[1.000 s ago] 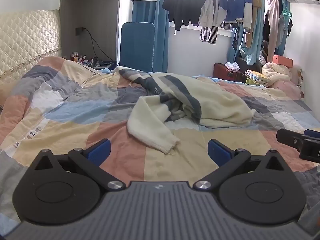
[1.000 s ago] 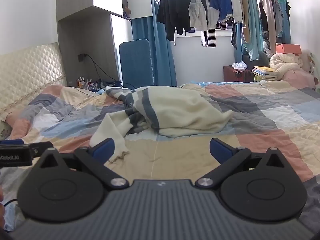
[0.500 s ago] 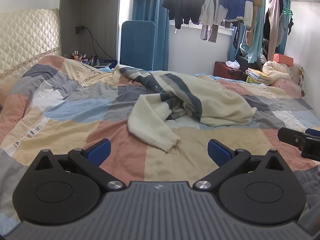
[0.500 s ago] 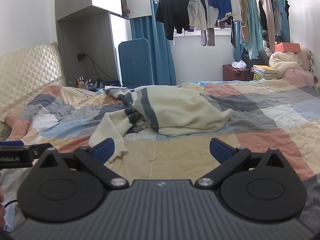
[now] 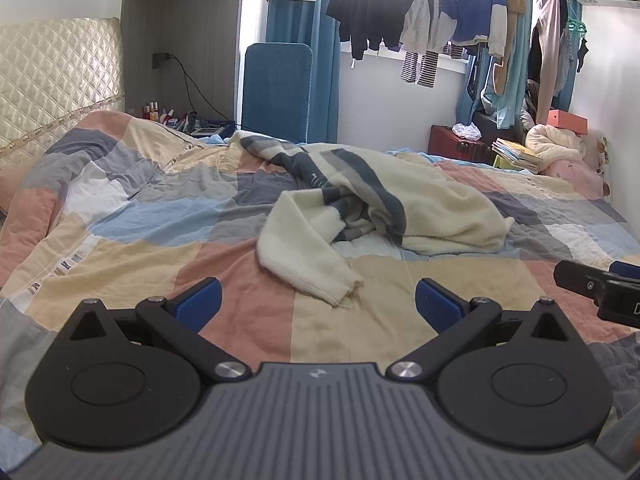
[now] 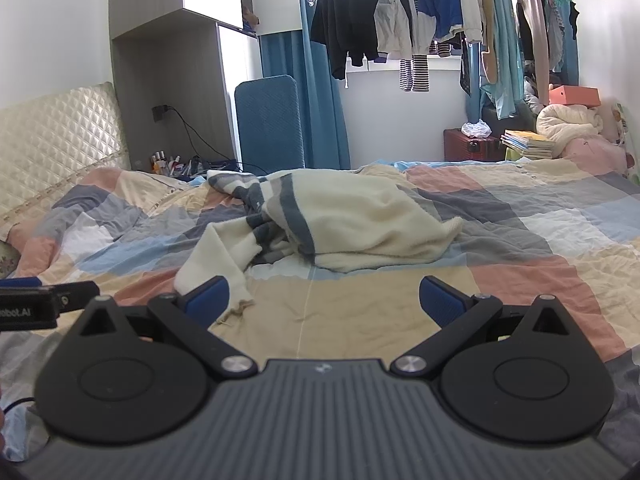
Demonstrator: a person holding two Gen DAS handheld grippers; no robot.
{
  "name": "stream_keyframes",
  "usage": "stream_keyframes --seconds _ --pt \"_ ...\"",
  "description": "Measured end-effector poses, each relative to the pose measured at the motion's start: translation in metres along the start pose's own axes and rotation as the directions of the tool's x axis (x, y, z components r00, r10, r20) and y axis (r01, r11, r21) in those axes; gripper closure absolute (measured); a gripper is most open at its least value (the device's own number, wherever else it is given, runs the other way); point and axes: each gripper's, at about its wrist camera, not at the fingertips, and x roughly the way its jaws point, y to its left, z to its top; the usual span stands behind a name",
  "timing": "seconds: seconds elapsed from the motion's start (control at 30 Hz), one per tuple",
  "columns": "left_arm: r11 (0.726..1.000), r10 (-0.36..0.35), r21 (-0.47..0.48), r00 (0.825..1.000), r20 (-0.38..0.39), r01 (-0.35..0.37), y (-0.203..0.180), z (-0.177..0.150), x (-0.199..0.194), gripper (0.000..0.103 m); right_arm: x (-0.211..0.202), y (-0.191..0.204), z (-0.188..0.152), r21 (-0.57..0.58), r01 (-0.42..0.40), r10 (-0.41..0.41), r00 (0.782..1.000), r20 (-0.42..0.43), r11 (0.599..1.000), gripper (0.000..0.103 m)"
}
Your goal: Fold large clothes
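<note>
Left gripper (image 5: 316,306): jaws spread wide, blue pads (image 5: 198,304) apart, nothing between them; it hangs above the patchwork quilt (image 5: 132,256). Right gripper (image 6: 324,302): likewise released and empty, its left pad in front of the sweater's sleeve cuff (image 6: 236,304); whether they touch cannot be told. Each gripper shows at the edge of the other's view.

Cream sweater (image 5: 432,204) with grey-blue stripes: lying crumpled near the middle of the bed, unfolded. One sleeve (image 5: 300,256) trails toward the grippers, its cuff flat on the quilt between the left gripper's pads in view, clear of both.

Containers: a dark red case (image 6: 468,144) stands on the floor beyond the bed, a white crumpled bag (image 6: 476,128) resting on its lid. An orange box (image 6: 574,96) sits on top of a heap of pale bedding; contents not visible. Books (image 6: 528,142) are stacked beside the case. Garments hang at the window (image 6: 400,12).
</note>
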Motion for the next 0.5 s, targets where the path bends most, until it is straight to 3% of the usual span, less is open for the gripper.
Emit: stream_keyframes --seconds 0.5 --pt "1.0 0.011 0.0 1.0 0.0 -0.011 0.0022 0.0016 0.0018 0.0 0.0022 -0.0024 -0.0049 -0.009 0.022 -0.022 1.0 -0.003 1.0 0.0"
